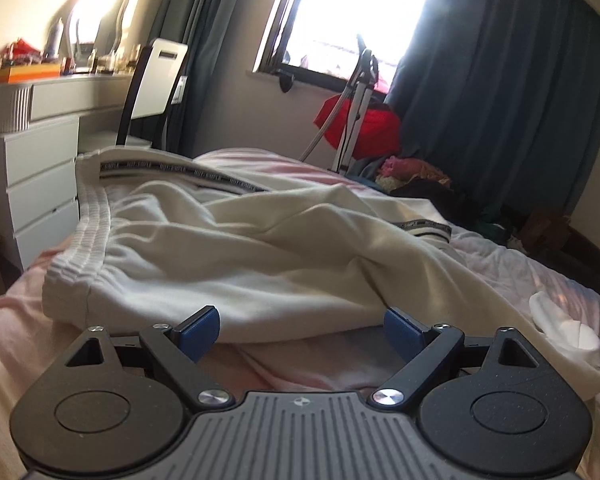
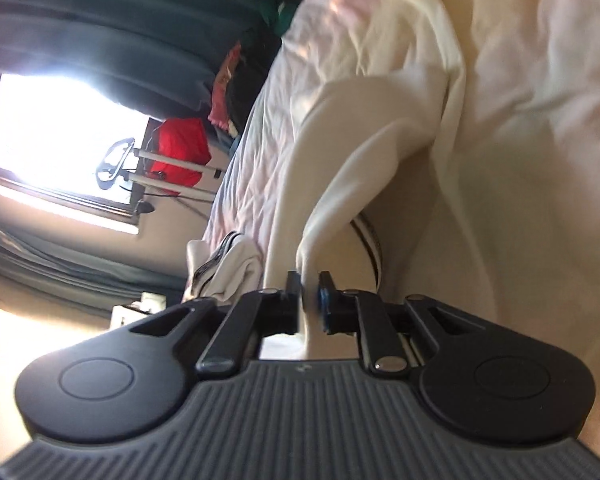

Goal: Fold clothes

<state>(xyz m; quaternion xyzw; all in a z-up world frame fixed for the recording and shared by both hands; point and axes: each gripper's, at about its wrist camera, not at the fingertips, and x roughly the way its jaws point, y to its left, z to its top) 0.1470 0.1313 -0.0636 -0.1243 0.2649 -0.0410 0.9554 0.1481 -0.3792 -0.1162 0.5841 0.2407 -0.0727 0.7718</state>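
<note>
A pair of cream-white sweatpants (image 1: 260,248) with a ribbed waistband and black lettered stripe lies crumpled on the pink bed sheet (image 1: 28,340). My left gripper (image 1: 302,328) is open, low over the bed, its blue pads on either side of the near edge of the pants. In the right wrist view, which is rolled sideways, my right gripper (image 2: 310,292) is shut on a fold of the cream pants (image 2: 360,152) and holds it lifted, the fabric stretching away from the jaws.
A white dresser (image 1: 40,168) with clutter on top and a chair (image 1: 156,84) stand left of the bed. A window, dark curtains (image 1: 500,100), a red bag (image 1: 356,128) and a clothes pile (image 1: 420,176) lie beyond. A small white cloth (image 1: 564,324) lies at right.
</note>
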